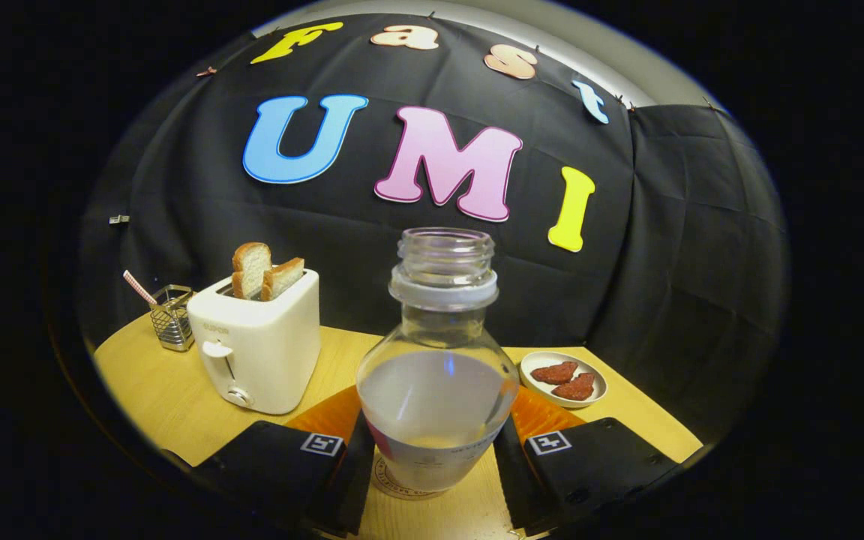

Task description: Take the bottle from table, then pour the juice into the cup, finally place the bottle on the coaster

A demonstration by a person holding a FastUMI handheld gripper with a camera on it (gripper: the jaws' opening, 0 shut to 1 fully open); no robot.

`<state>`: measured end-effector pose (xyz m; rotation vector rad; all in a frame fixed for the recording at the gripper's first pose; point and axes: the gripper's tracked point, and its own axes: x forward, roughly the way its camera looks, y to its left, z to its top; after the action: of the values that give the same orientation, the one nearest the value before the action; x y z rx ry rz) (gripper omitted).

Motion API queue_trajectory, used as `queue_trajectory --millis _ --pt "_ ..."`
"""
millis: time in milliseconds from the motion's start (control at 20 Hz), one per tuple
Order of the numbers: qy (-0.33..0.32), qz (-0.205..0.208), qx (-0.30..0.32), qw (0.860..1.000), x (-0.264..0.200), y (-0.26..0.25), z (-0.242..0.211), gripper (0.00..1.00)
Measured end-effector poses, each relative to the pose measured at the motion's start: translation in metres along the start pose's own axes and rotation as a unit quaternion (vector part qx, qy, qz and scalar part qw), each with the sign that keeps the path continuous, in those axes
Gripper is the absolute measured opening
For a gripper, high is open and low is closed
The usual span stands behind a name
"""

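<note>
A clear glass bottle (pixel 439 375) stands upright between my fingers, its mouth open and uncapped, with pale cloudy juice filling its lower half. My gripper (pixel 433 469) is shut on it, both fingers (pixel 353 469) pressing on the bottle's lower sides. A flat orange round coaster (pixel 331 414) lies on the wooden table (pixel 169 397) right behind the bottle and shows on both sides of it. I cannot tell whether the bottle's base rests on the table or hangs just above it.
A white toaster (pixel 259 349) with two bread slices stands beyond my fingers to the left, and a wire basket (pixel 172 316) with a striped straw sits behind it. A small white dish (pixel 563 379) with two red pieces lies to the right.
</note>
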<state>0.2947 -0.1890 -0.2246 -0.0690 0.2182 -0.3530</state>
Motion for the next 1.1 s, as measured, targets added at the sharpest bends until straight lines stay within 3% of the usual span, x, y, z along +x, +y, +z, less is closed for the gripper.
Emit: queue_trajectory --millis 300,650,950,1100 --pt "0.028 0.016 0.000 0.999 0.028 0.021 -0.028 0.75" --pt "0.039 -0.013 0.062 0.997 0.029 0.005 -0.046 0.76" --pt "0.050 -0.005 0.064 0.997 0.027 0.010 -0.057 0.79" --pt "0.042 0.000 0.056 0.998 0.020 0.010 -0.053 1.00"
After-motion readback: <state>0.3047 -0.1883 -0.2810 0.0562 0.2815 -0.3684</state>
